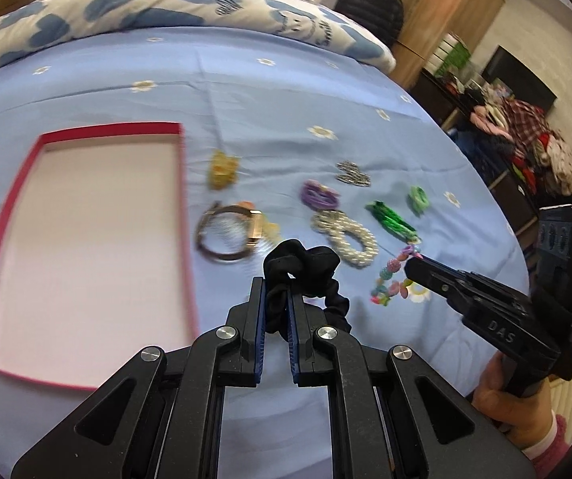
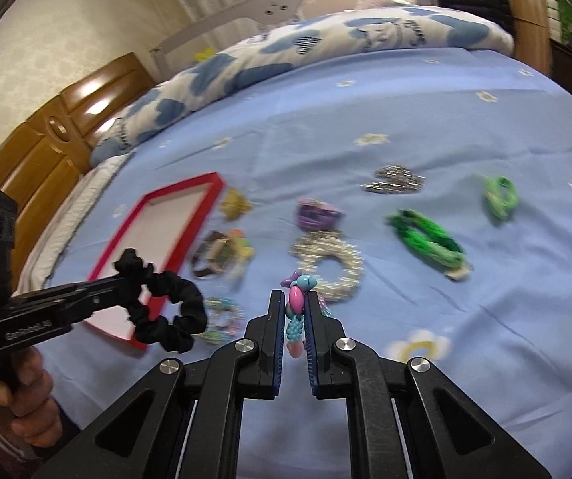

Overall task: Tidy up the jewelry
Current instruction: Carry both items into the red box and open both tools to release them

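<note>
- While it lies at the far left of the blue bedsheet [image 1: 246,80], the red-rimmed tray [image 1: 182,183] shows only its pale floor.
- Just right of the tray sit a yellow piece [image 1: 222,169] and a gold bangle [image 1: 226,235].
- The left gripper [image 1: 276,303] is clamped on a black scrunchie [image 1: 306,263], which hangs clear of the sheet near the tray's corner.
- Farther right lie a purple band [image 1: 320,195], a pearl bracelet [image 1: 346,237] and green bands [image 1: 392,219].
- The right gripper [image 2: 296,311] is pinched tight on a colourful beaded bracelet [image 2: 297,299], held above the sheet.
</note>
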A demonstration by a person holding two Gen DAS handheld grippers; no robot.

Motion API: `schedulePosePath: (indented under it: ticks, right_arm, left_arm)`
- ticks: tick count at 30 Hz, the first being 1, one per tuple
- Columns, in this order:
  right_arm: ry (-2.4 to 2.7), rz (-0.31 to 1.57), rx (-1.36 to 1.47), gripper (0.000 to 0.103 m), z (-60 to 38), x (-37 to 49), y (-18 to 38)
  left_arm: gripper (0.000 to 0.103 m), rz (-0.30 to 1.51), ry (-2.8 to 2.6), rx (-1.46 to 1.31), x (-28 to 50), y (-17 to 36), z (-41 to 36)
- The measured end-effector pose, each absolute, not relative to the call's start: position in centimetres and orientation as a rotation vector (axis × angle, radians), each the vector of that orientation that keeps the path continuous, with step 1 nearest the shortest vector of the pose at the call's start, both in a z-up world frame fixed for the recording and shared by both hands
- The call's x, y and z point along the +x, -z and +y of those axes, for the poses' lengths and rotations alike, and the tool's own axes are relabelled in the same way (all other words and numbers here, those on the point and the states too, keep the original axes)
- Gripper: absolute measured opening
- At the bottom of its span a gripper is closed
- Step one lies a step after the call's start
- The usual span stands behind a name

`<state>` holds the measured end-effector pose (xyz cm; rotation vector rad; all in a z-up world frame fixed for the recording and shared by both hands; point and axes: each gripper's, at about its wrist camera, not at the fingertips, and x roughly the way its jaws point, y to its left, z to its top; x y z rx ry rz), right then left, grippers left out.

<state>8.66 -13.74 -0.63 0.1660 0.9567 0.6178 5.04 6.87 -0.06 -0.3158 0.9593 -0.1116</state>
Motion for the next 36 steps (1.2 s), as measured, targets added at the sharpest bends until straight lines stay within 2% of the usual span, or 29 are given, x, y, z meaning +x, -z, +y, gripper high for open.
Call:
schedulePosePath:
  ticks: [17,27,36]
  right_arm:
    - [-0.904,0.937,0.099,0.009,-0.5,6.4,-2.0]
    - [-1.026,1.003,0.080,0.009,7.0,5.3,0.2]
    - [-0.945,1.113,0.028,0.009,7.2,6.6,4.3]
  left_arm:
    - [0.008,0.920,-0.106,-0.430,1.5,1.0,17.5]
    - [0.008,0.953,-0.225,-0.485,0.3,3.9,22.5]
    - [0.008,1.014,-0.272,-0.477,0.9,6.4,23.5]
